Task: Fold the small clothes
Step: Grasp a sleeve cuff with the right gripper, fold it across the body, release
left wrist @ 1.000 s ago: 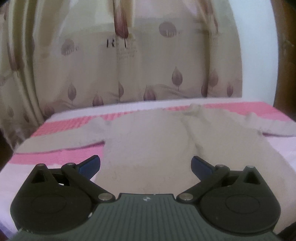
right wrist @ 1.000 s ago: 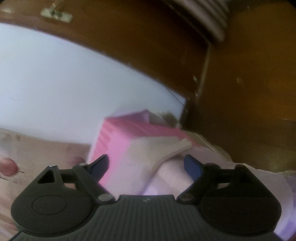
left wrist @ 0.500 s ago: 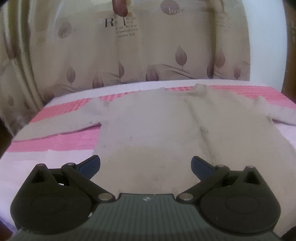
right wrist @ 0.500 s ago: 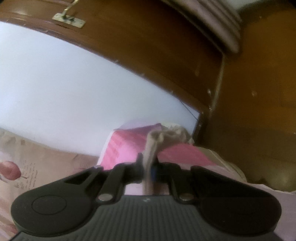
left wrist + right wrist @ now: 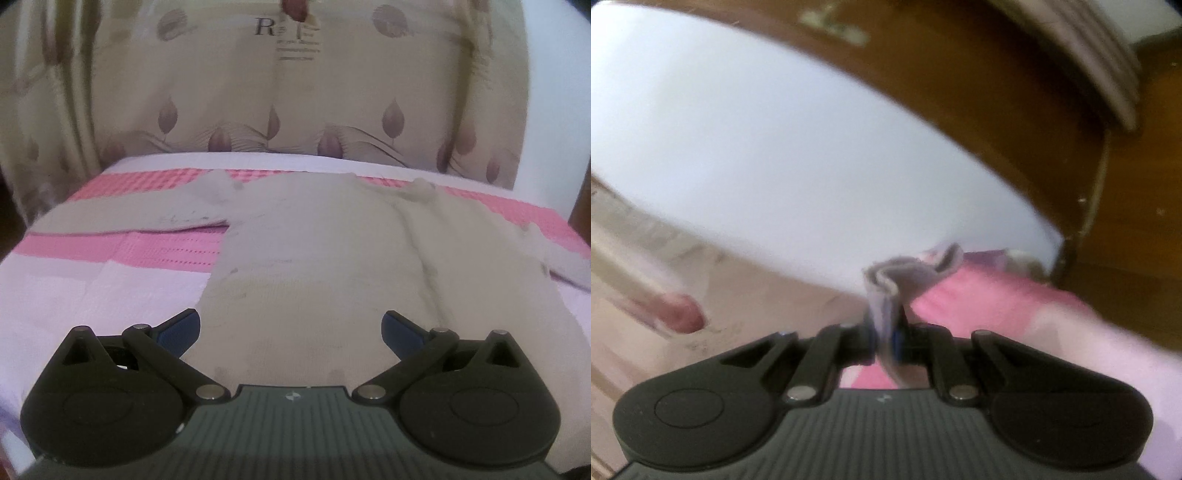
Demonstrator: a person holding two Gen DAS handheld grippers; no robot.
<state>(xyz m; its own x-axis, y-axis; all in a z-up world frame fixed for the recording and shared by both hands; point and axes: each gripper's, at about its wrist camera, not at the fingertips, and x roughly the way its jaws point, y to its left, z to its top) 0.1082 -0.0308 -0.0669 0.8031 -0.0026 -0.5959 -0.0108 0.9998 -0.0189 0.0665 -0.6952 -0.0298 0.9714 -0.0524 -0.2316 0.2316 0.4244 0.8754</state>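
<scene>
A bed [image 5: 110, 280] covered in pink and pale lilac is seen, with a beige sweater [image 5: 317, 258] spread flat on it, both sleeves laid outward. The left gripper [image 5: 291, 326] is held wide open just above the sweater's near hem, nothing between its jaws. The right gripper [image 5: 886, 338] is closed on a bunched end of beige cloth [image 5: 905, 273], probably the right sleeve's cuff, raised off the bed. For a neat fold, the sleeve is best carried across the body while the hem is kept flat.

open left gripper [image 5: 290, 326] over beige sweater [image 5: 317, 258] on bed [image 5: 92, 284].
</scene>
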